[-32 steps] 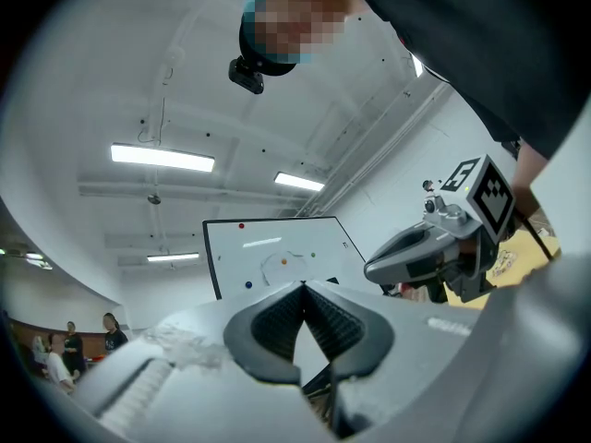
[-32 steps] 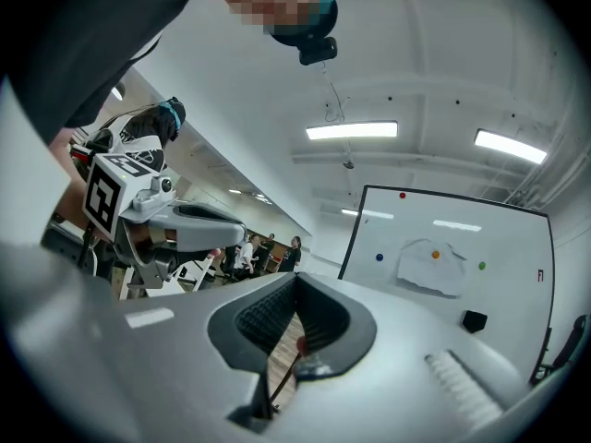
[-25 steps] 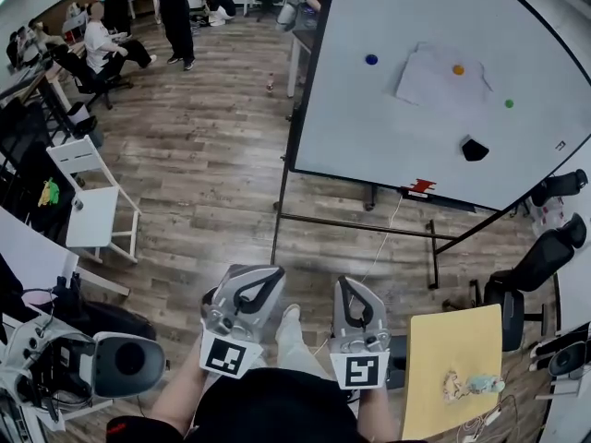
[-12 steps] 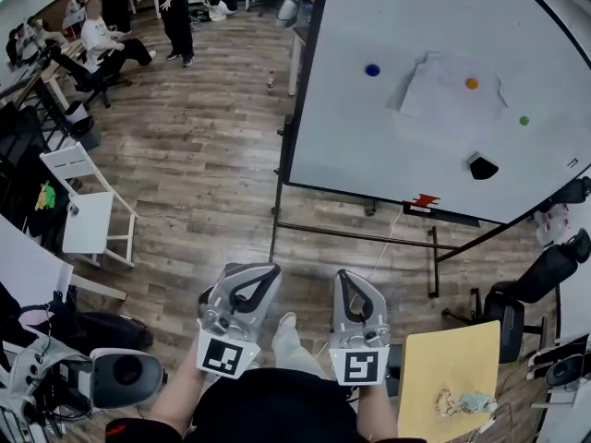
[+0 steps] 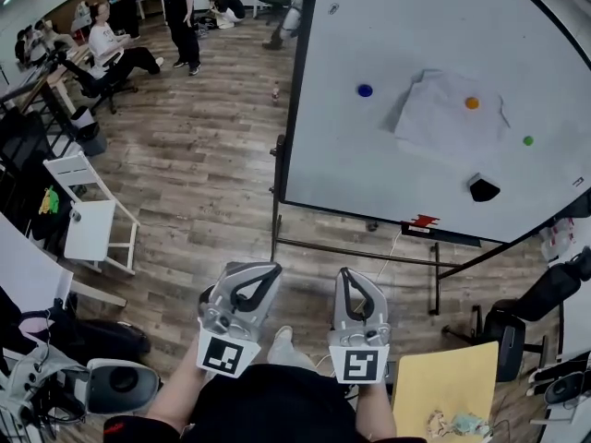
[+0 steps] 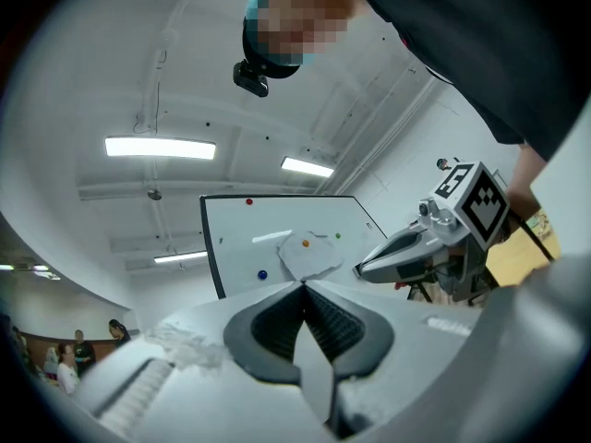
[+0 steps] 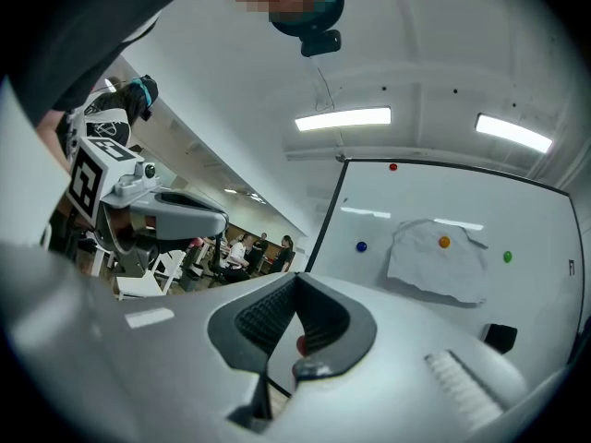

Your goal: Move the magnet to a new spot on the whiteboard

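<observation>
The wooden floor (image 5: pixel 203 155) fills the left half of the head view; the whiteboard (image 5: pixel 388 26) stands on it on a dark frame, well ahead of both claws; a white chair (image 5: pixel 92 233) stands at the left, well apart from the board; a crumpled paper sheet (image 5: pixel 443 123) lies flat against the board face, right of centre; the left claw (image 5: pixel 266 271) and the right claw (image 5: pixel 348 275) are held side by side close to the person's body, tips toward the board, touching nothing; the left claw's jaws meet at the tips with nothing between them; the right claw's jaws are likewise closed, though a small red spot shows in the opening behind its tips, possibly something beyond it; a black block (image 5: pixel 483 189) sits on the board below and right of the paper; the magnets are all on the board; the blue magnet (image 5: pixel 366 90) sits left of the paper, the orange magnet (image 5: pixel 472 103) on the paper, the green magnet (image 5: pixel 527 140) just right of it, the red magnet (image 7: pixel 394 167) at the top edge.
</observation>
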{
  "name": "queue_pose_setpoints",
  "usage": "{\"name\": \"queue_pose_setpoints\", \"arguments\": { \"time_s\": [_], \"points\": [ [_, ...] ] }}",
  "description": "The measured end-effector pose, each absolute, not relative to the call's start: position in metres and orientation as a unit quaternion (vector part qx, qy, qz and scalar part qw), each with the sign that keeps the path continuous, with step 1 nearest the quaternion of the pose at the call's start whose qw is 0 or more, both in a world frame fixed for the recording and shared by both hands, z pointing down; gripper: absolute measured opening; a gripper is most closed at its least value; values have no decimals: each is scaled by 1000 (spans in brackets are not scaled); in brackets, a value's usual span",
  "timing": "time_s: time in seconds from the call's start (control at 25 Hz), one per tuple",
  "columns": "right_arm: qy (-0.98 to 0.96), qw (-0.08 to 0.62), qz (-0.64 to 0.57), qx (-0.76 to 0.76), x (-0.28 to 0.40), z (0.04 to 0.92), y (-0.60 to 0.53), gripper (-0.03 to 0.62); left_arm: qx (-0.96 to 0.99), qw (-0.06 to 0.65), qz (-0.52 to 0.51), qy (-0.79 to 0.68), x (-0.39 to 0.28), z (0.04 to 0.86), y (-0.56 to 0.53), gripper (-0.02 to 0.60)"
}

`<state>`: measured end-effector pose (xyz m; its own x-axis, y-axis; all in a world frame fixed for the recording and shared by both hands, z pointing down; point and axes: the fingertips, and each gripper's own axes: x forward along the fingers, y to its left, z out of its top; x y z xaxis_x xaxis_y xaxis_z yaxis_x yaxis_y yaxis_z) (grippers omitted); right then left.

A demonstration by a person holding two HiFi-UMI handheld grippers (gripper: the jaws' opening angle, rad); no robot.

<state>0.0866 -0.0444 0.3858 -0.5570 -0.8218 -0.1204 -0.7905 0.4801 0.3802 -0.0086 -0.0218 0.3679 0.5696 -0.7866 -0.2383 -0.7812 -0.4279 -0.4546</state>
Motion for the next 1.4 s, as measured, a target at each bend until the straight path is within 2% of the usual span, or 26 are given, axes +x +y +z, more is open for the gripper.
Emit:
{"name": "queue_pose_setpoints", "arguments": {
  "time_s": [0.24,0.92,1.4],
  "points": [
    [-861,11,-213,461,104,369,-75,3,-837,281,3,469,11,351,-52,2],
    [-865,25,-250,435,81,365,-127,3,-824,297,16,482,-5,350,-108,2],
    [-828,54,-278,484,77,344,-181,3,-838,303,46,451,-11,331,-164,2]
  ]
}}
